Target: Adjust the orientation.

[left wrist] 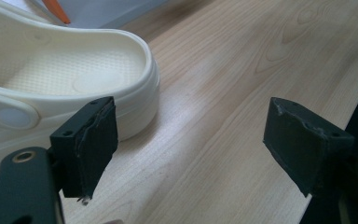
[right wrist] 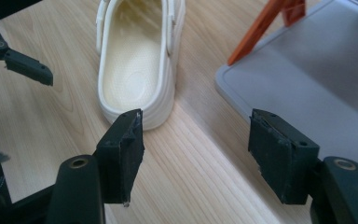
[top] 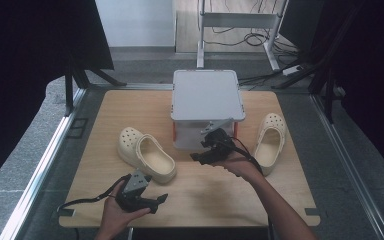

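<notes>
Cream clogs both sat loose on the table [top: 195, 192] and the grey box [top: 207, 95] remained lidded (nothing packed, I judged). Your left gripper [left wrist: 191, 149] gaped beside the left clog [left wrist: 60, 79]; your right gripper [right wrist: 196, 158] gaped near it, well apart from the right clog [top: 270, 137].

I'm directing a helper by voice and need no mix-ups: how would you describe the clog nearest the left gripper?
Start at the grey lidded box at the wooden table's far middle. The clog nearest the left gripper is the cream clog lying to the box's front-left. Unlike the other cream clog right of the box, it lies slantwise, holed toe toward the far left.
</notes>
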Demonstrator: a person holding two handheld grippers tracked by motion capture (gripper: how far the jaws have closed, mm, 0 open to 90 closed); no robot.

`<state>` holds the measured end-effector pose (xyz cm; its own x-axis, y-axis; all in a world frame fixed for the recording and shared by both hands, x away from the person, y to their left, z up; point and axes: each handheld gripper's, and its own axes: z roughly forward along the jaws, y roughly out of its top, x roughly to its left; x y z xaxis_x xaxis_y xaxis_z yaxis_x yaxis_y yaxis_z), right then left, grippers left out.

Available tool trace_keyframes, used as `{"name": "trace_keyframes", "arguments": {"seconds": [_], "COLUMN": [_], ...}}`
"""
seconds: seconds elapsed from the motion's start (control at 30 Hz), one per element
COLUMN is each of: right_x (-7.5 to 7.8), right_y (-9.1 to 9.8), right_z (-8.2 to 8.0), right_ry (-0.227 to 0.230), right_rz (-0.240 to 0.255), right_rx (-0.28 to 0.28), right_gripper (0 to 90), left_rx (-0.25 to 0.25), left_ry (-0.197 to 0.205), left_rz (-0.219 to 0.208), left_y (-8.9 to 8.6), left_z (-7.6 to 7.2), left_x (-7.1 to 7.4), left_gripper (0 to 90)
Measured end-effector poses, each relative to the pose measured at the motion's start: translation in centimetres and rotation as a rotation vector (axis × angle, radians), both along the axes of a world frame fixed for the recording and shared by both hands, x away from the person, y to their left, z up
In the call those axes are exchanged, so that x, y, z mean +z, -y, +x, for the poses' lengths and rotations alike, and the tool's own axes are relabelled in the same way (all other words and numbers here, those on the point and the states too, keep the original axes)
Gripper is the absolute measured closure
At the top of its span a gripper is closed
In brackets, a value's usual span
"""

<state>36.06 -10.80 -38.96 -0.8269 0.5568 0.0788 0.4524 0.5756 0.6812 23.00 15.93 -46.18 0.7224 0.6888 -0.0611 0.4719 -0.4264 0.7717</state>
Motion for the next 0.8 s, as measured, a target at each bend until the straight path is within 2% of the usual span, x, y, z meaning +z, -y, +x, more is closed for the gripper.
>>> {"name": "trace_keyframes", "arguments": {"seconds": [0.23, 0.8], "right_x": [-0.1, -0.4], "right_y": [-2.2, -5.3], "right_z": [0.5, 2.3], "right_ry": [-0.006, -0.027], "right_rz": [-0.019, -0.038], "right_rx": [0.026, 0.052], "right_gripper": [37.5, 38.9], "left_rx": [0.014, 0.017], "left_ry": [0.003, -0.004], "left_rz": [0.004, 0.019], "left_y": [-0.2, -0.1], "left_z": [-0.6, -1.1], "left_x": [0.1, -0.1], "left_gripper": [18.0, 18.0]}}
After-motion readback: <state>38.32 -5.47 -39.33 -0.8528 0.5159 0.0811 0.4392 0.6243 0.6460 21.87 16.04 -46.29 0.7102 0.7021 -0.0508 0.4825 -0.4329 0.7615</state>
